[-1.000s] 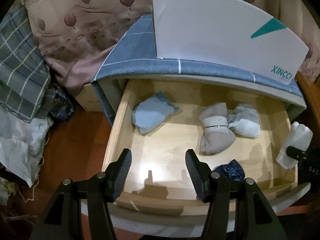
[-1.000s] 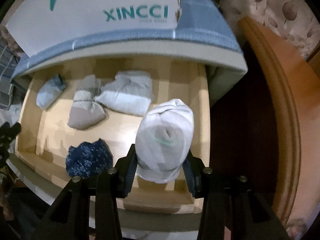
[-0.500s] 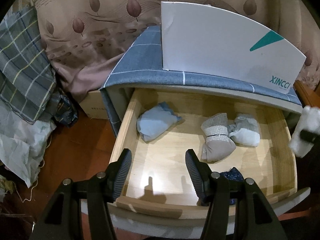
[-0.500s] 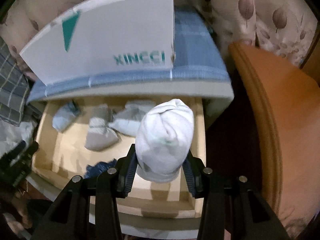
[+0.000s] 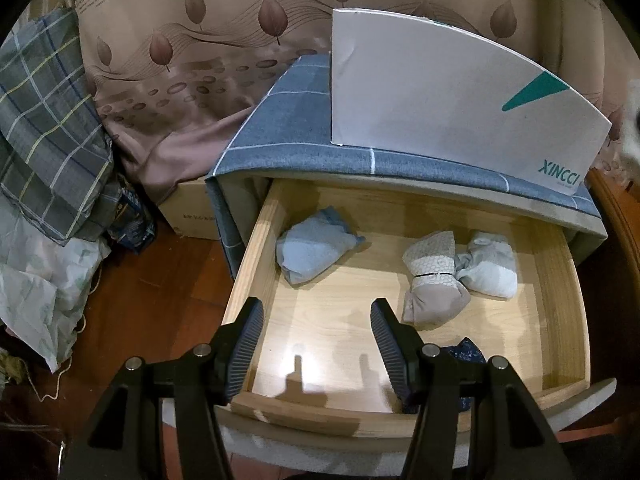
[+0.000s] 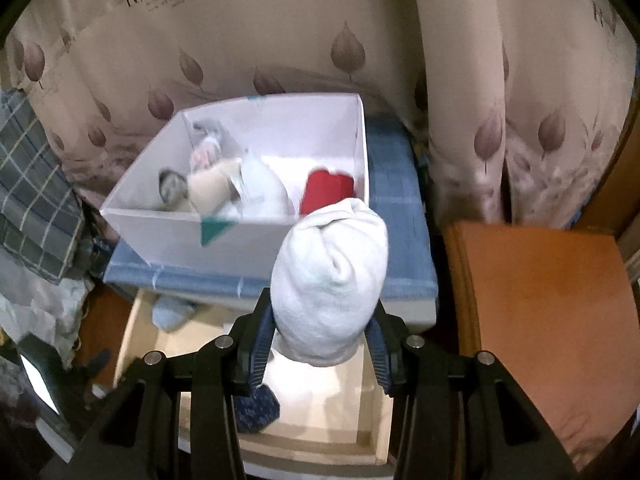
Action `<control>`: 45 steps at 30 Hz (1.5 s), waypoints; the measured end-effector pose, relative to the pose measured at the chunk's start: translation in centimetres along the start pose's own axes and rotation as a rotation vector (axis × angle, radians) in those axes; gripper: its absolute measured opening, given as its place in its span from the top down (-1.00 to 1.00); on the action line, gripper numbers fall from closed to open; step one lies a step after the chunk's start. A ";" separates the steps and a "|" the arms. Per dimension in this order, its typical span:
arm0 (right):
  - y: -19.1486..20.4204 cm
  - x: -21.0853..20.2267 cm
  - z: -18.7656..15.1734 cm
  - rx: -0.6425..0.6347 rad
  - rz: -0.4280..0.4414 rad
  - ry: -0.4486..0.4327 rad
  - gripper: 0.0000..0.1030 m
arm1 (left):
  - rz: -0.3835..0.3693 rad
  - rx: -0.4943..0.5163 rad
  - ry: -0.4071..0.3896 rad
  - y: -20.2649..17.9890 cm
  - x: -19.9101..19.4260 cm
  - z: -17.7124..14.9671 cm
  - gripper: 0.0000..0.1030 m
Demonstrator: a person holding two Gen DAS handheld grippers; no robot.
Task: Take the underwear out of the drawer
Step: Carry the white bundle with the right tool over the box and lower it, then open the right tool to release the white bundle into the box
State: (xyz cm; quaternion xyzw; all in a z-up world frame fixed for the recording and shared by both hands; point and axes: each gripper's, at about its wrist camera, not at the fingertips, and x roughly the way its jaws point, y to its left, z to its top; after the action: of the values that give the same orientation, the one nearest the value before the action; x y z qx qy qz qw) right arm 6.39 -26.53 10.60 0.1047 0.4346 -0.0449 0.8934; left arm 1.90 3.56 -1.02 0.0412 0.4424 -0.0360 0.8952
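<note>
My right gripper [image 6: 320,344] is shut on a rolled white underwear bundle [image 6: 332,280], held high above the open wooden drawer [image 6: 372,436] and level with the white box [image 6: 280,240]. In the drawer [image 5: 560,280] lie a light blue bundle [image 5: 314,250], a beige bundle [image 5: 434,284], a grey-white bundle [image 5: 488,266] and a dark blue patterned one [image 5: 466,354]. My left gripper [image 5: 316,344] hangs open over the drawer's front left part, nothing between its fingers.
The white box [image 5: 440,112] stands on the blue checked cabinet top [image 5: 288,120] and holds several rolled garments, one red [image 6: 326,192]. Leaf-print curtain behind. Plaid cloth and bags [image 5: 44,140] lie on the floor at left. An orange wooden surface [image 6: 540,300] is at right.
My right gripper rose with the white bundle from just above the drawer to the height of the white box, whose inside now shows. The left gripper hardly moved.
</note>
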 end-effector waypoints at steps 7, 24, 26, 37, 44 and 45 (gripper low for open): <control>2.1 -0.2 4.2 -0.017 -0.012 -0.032 0.23 | -0.009 -0.004 -0.003 0.3 0.0 0.3 -0.11; 5.1 7.7 8.9 0.006 -0.101 0.070 0.23 | -0.049 -0.042 0.015 1.5 1.8 0.1 -0.11; 5.1 8.8 9.1 0.017 -0.101 0.086 0.23 | -0.050 -0.042 0.021 1.7 2.1 -0.1 -0.11; 5.4 12.8 9.4 0.021 -0.132 0.170 0.20 | -0.082 -0.055 0.027 2.5 3.0 -0.2 -0.11; 5.0 12.6 9.7 0.069 -0.133 0.158 -0.03 | -0.073 -0.067 0.031 3.6 3.8 -0.3 -0.11; 5.0 12.3 9.7 0.073 -0.131 0.150 -0.05 | -0.076 -0.078 0.033 3.9 3.9 -0.3 -0.11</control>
State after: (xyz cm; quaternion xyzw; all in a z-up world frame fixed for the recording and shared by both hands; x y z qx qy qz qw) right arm 22.28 -23.72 7.47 0.1118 0.5042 -0.1112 0.8491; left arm 4.43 7.37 -4.08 -0.0098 0.4594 -0.0523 0.8867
